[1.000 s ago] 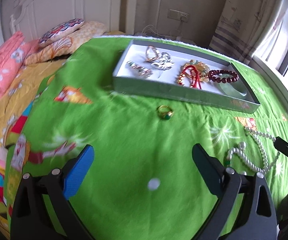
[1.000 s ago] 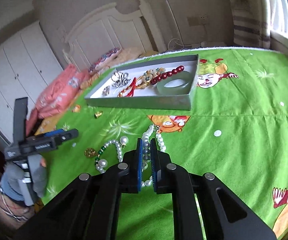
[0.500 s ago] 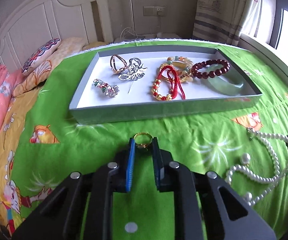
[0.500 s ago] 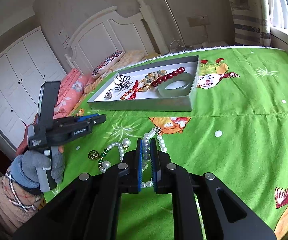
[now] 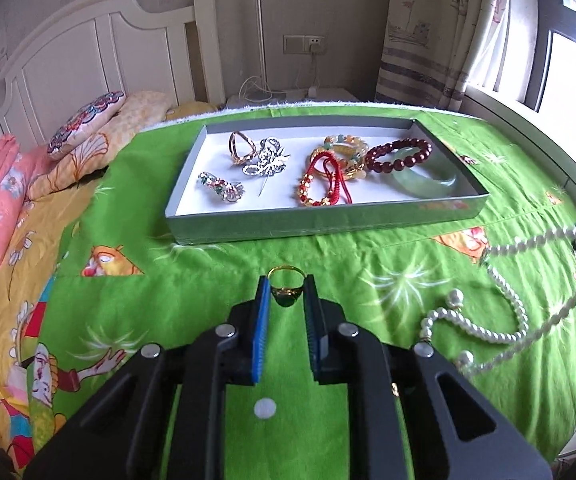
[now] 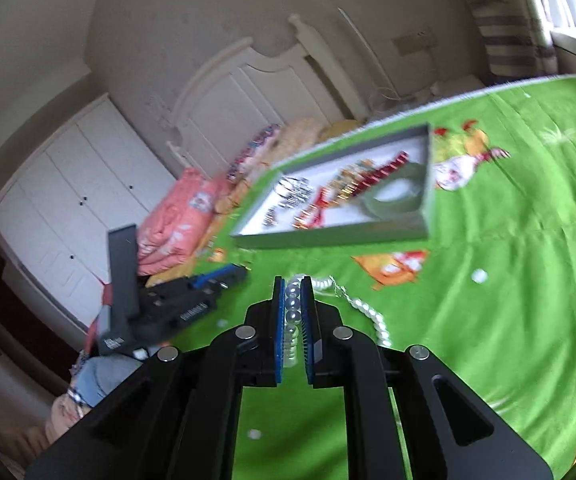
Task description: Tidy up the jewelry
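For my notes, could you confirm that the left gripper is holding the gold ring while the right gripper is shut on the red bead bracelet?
Not quite: the right gripper is shut on the pearl necklace, as the right wrist view shows. The red bead bracelet lies in the tray. The left gripper does hold the gold ring.

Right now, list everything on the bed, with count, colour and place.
tray: one, grey, on green sheet
bracelets: several, red, gold, dark red, pale green, tray's right half
brooches and rings: few, silver and gold, tray's left half
gold ring: one, green stone, in left gripper
pearl necklace: one, white, trailing on sheet
pillows: patterned, by headboard
left gripper: shut on ring
right gripper: shut on pearls
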`<state>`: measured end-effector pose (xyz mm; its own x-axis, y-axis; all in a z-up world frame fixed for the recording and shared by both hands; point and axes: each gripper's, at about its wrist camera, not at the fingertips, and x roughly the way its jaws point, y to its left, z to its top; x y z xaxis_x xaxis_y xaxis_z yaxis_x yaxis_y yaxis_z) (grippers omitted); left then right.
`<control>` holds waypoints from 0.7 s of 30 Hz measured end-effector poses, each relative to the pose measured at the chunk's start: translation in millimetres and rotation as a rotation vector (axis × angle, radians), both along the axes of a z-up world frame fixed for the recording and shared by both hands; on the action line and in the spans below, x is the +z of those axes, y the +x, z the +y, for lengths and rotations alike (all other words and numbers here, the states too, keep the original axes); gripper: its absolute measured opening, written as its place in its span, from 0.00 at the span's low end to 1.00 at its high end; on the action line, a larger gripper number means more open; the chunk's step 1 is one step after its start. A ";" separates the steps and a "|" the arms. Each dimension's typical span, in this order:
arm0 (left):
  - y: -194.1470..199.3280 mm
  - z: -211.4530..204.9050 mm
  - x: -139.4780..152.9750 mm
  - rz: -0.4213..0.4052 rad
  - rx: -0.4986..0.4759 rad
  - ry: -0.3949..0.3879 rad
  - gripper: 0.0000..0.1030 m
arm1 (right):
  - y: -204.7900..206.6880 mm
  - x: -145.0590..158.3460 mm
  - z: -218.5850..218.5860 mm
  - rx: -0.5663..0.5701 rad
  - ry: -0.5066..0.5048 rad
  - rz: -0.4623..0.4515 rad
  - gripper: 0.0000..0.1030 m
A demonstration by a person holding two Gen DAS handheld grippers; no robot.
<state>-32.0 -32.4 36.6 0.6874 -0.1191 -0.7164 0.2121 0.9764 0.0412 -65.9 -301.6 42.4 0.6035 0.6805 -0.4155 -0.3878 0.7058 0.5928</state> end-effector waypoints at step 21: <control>-30.8 8.3 41.4 -0.088 -0.031 -0.030 0.16 | -13.3 120.9 33.1 0.036 -0.002 -0.254 0.10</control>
<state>-62.8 -24.1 78.1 0.7430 -0.1620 -0.6494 0.2394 0.9704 0.0318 -79.2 -268.5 163.3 0.6638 0.7030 -0.2550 -0.5490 0.6897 0.4721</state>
